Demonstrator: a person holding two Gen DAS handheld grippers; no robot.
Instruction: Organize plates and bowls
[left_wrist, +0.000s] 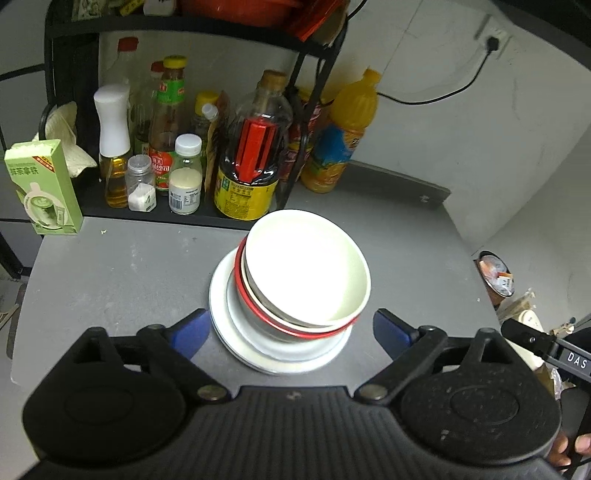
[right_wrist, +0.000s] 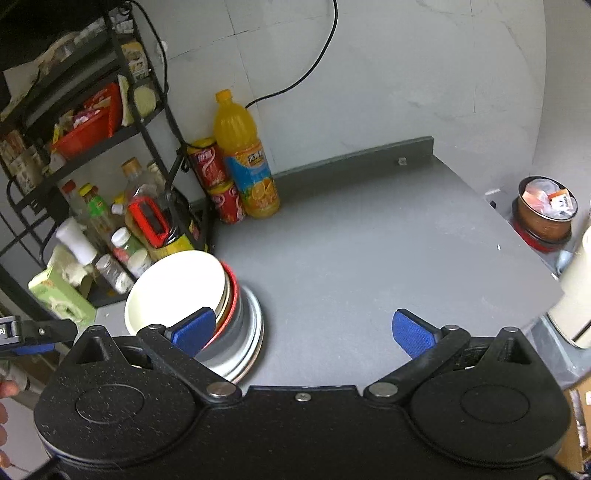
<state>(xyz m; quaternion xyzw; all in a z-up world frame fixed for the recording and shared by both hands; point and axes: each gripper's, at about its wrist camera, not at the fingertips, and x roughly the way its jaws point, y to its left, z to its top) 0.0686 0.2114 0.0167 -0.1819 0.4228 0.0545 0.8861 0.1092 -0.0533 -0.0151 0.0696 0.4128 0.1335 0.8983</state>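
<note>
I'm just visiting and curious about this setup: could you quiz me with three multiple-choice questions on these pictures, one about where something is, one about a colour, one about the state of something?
1. Where does the orange juice bottle stand?
A. On the rack's top shelf
B. Against the wall, beside the red cans
C. Inside the top bowl

2. What colour is the rim just below the top white bowl?
A. Red
B. Green
C. Yellow

3. How is the left gripper?
A. Shut on a plate
B. Shut on a bottle
C. Open, holding nothing

Answers: 1 B, it stands on the grey table beside the cans. 2 A, a red rim shows there. 3 C, its blue pads are spread either side of the stack.
</note>
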